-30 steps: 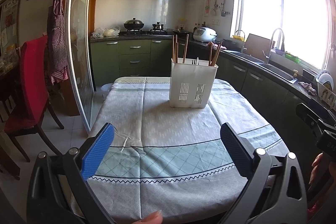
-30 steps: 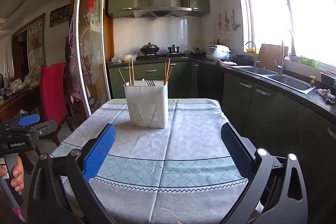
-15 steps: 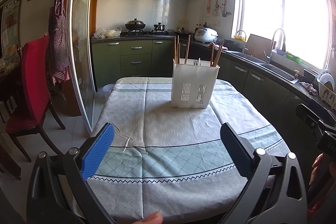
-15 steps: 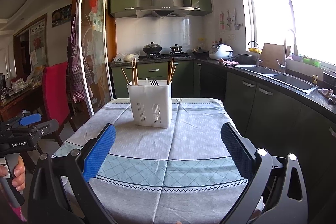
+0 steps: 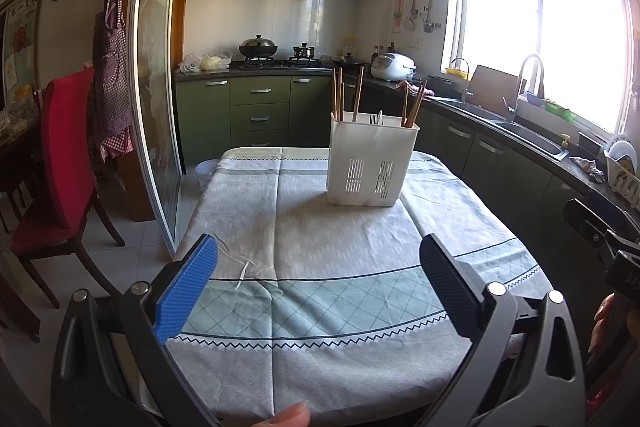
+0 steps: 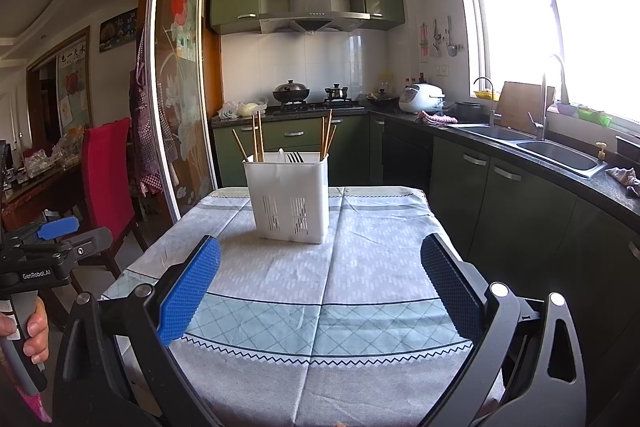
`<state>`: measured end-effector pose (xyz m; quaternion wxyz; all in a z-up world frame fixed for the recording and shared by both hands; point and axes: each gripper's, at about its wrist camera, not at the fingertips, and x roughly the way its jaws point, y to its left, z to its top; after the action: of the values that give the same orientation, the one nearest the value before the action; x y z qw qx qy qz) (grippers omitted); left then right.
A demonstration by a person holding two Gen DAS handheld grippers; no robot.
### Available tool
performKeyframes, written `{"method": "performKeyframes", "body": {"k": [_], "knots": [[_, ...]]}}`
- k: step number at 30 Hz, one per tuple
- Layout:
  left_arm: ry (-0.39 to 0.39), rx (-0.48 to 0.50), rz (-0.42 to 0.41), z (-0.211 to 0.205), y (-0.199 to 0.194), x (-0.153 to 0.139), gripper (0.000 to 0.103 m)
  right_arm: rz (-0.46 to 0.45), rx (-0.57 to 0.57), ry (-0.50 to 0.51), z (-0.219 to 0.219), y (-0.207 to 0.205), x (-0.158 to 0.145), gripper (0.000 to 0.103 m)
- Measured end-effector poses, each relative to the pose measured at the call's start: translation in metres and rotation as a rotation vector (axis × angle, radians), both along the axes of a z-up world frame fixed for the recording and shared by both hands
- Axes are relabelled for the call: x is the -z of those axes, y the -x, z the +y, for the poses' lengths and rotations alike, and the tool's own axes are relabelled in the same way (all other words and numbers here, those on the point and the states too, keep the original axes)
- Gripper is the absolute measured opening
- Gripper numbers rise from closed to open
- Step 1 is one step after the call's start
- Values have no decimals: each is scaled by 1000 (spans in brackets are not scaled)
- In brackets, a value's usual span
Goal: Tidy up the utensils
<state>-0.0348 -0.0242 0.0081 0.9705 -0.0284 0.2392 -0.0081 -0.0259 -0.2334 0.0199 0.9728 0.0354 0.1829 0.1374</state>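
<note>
Left gripper [image 5: 318, 267]: spread wide, nothing between its fingers, hanging over the near edge of the table.
Right gripper [image 6: 320, 275]: also spread wide and empty, low over the near end of the tablecloth [image 6: 360, 267].
Utensil holder [image 6: 289, 199]: one white slotted caddy, standing upright on the far half of the table, well apart from both grippers.
Chopsticks [image 6: 256, 138]: about six by my count, three in the left compartment and three in the right, all leaning out past the rim.
Fork [image 6: 295, 157]: one set of tines showing in the middle compartment, beside a pale handle I cannot identify.
Loose utensils on the cloth: none that I can see.
Tipping risk: the holder looks light and tall, so a sideways pull on a chopstick could probably rock or topple it.
Grip risk: the sticks are thin and crowded, so a pinch may catch two at once or let one slip.
Cloth risk: a gripper dragging low could bunch the tablecloth and shift the holder with it.
</note>
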Motion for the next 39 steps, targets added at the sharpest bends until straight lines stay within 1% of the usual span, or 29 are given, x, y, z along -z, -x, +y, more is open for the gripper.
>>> {"method": "performKeyframes", "body": {"k": [29, 33, 39], "knots": [[19, -11, 2, 1, 2, 0, 96, 2, -1, 2, 1, 1, -2, 98], [31, -9, 10, 1, 2, 0, 96, 2, 0, 3, 2, 1, -2, 98], [73, 28, 23, 2, -1, -1, 96, 3, -1, 4, 2, 1, 0, 98]]}}
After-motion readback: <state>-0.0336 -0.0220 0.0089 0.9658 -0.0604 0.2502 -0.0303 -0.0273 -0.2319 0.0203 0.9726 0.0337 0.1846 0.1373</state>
